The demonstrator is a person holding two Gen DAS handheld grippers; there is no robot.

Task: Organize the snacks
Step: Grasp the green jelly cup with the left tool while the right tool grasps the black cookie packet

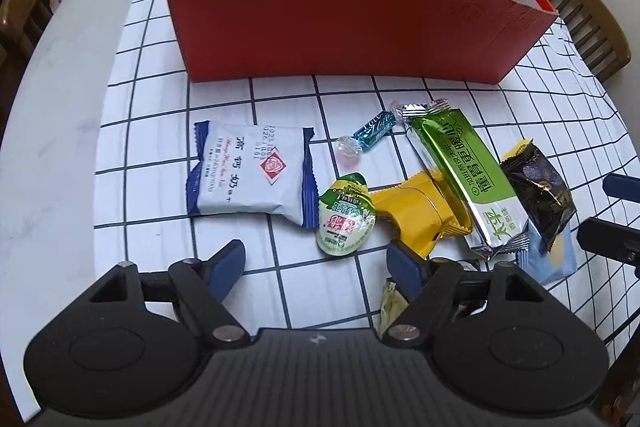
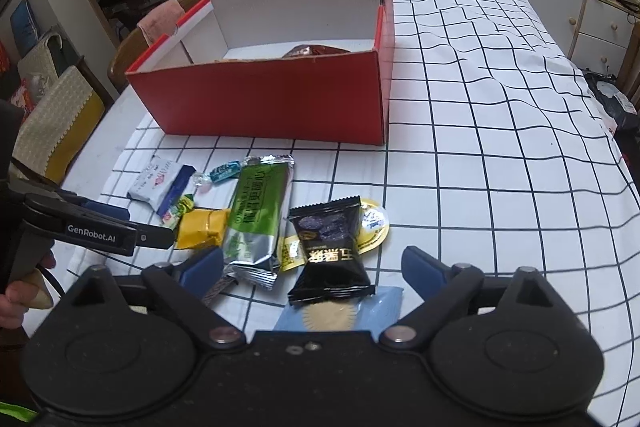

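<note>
While the snacks lie loose before the red box (image 2: pixel 260 99), the black packet (image 2: pixel 332 255) sits between the right gripper (image 2: pixel 314 269)'s wide, empty jaws. Just ahead of the left gripper (image 1: pixel 316 261), also parted and empty, rests the green jelly cup (image 1: pixel 346 217). Picking is starting; each next needs lowering and closing.

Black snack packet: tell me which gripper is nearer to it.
Right. The right gripper hangs over the black snack packet, its open jaws standing either side of it. The left gripper is off to the packet's left, near the green-lidded jelly cup.
</note>
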